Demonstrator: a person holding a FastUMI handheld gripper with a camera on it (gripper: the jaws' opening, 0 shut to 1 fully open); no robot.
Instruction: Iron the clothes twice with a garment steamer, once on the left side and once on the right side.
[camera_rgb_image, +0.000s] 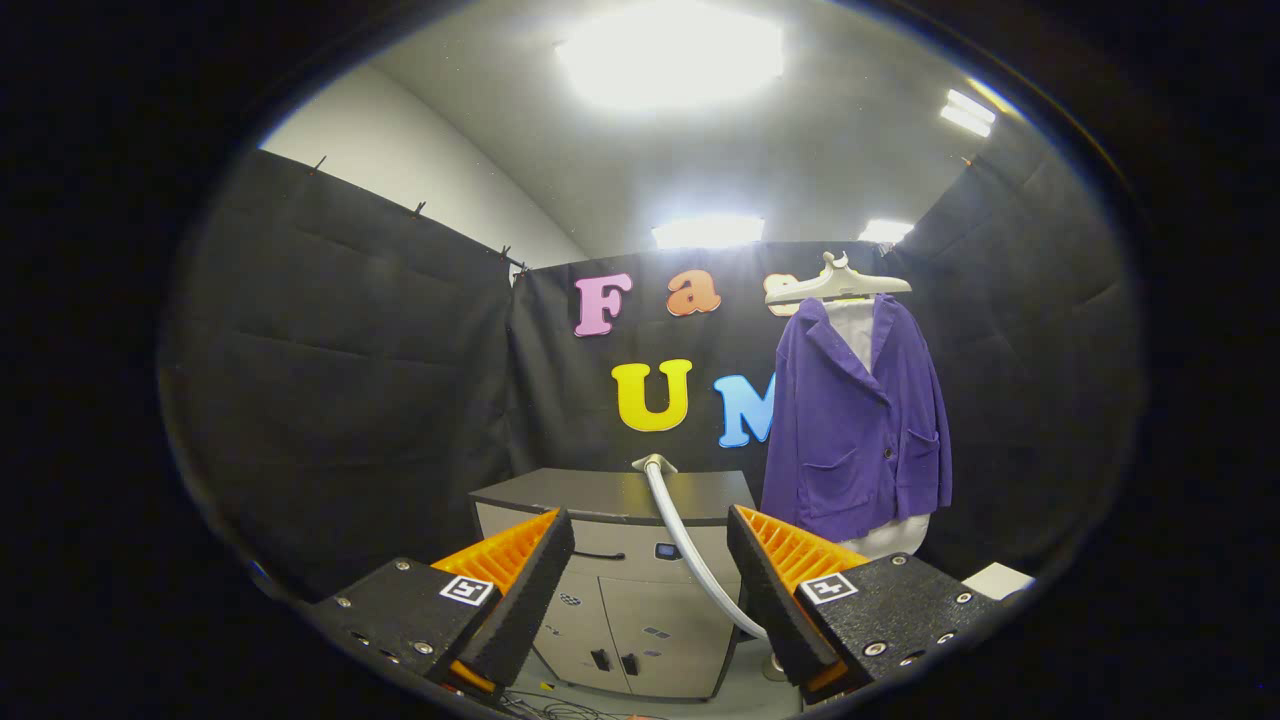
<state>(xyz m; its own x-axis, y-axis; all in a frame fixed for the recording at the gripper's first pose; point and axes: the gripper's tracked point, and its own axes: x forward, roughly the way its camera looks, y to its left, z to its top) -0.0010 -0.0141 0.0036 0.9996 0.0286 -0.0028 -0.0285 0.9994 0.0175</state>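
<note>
A cabinet (620, 560) stands against the booth wall, beyond the gripper (650, 570), whose fingers are spread with nothing between. A hose (690, 550) rises to the cabinet's top, near its back edge. Right of the cabinet, a jacket (855, 430) hangs on a hanger (838, 283).

The steamer hose (690, 550) drops behind the right finger of the gripper (650, 580), so its lower end is hidden. The cabinet (610, 590) is partly covered by both fingers, which stand apart with nothing between them. The purple jacket (855, 430) hides most of the white garment (895, 535) under it. Cables (560, 708) at the floor are cut off.
</note>
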